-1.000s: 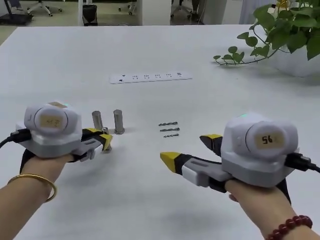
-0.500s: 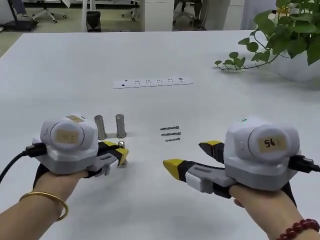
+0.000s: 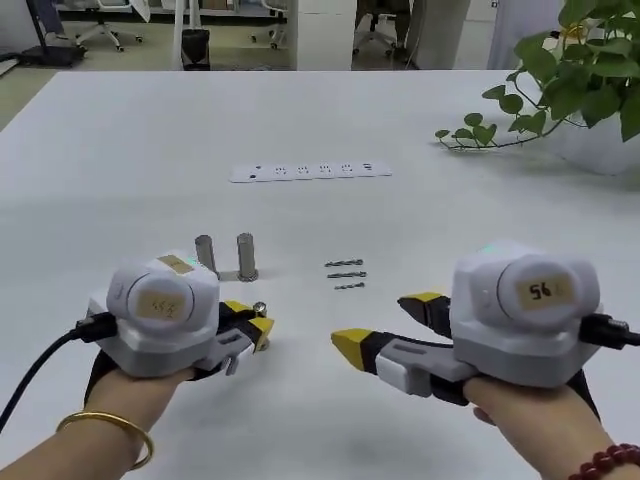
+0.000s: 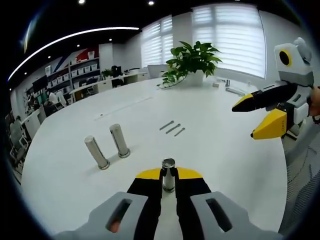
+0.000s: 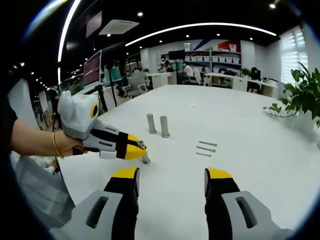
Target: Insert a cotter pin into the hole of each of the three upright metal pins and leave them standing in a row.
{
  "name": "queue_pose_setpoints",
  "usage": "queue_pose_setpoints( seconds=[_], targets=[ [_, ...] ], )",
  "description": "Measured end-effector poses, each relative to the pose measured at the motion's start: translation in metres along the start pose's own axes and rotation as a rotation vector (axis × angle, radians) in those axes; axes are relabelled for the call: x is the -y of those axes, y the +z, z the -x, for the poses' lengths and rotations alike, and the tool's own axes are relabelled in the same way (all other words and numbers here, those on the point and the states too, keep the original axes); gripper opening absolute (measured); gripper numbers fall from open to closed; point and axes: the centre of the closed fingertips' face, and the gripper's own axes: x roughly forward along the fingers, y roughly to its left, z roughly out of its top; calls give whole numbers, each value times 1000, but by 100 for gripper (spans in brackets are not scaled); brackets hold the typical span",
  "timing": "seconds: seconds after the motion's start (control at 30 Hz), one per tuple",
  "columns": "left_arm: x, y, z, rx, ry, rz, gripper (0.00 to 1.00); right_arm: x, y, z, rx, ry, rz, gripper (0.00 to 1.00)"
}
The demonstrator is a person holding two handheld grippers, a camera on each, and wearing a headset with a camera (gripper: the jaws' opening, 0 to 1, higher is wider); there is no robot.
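Left tool (image 3: 252, 328): pale grey housing, black jaws, yellow tips.
Right tool (image 3: 385, 322): pale grey housing, black jaws, yellow tips, green light.
Gripped metal pin (image 4: 168, 175): shiny silver-grey.
Standing metal pins (image 3: 245, 257): shiny silver-grey.
Cotter pins (image 3: 345, 274): dull grey.
Surface (image 3: 450, 210): plain white.
Power strip (image 3: 310, 171): white, dark sockets.
Plant (image 3: 590, 60): green leaves, white pot.
Bangle (image 3: 100, 421): gold.
Bead bracelet (image 3: 600, 461): dark red.

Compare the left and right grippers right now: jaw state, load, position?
The left gripper is shut on a metal pin; the right gripper is open with nothing between its jaws. The left gripper sits beside the two standing pins; the right gripper is nearer the three cotter pins. Both have yellow jaw tips and are over the white table.
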Motion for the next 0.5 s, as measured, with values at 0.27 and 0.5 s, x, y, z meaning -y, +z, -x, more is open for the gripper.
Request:
queue_pose_setpoints(
  seconds=[0.27,0.5],
  targets=[
    [-1,1,0,4,17,-15,7,2,-3,0,-15,0,-7,49],
    [-2,1,-2,2,23,-6,18,5,-4,0,-38,18,3,48]
  ],
)
